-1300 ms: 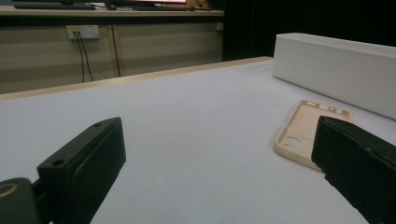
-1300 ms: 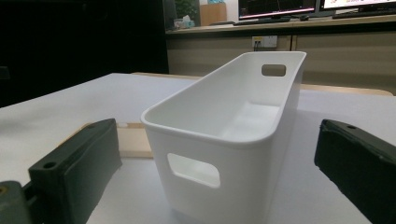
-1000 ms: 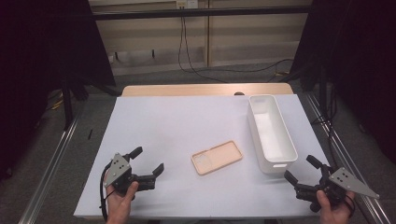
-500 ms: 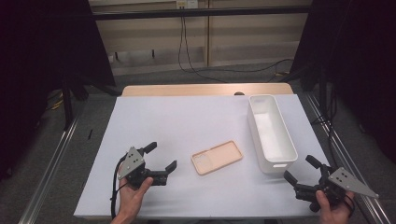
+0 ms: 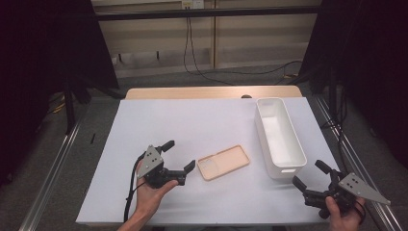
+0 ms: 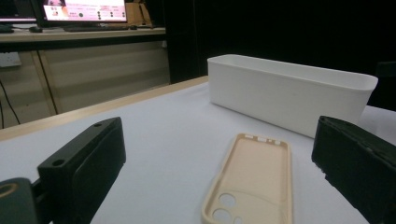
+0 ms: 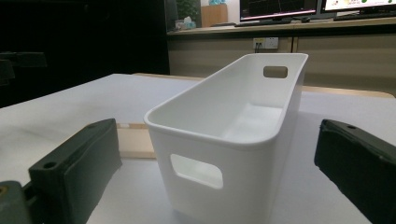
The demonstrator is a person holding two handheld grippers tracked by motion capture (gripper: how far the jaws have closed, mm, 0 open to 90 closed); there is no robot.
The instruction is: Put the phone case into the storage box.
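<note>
White sheeting covers the table (image 5: 144,120); a peach phone case (image 5: 224,162) lies flat near its front edge, just beside the spread, empty left gripper (image 5: 179,157). Right of it stands a white bin (image 5: 280,137), before the right gripper (image 5: 310,175), likewise spread and empty.
</note>
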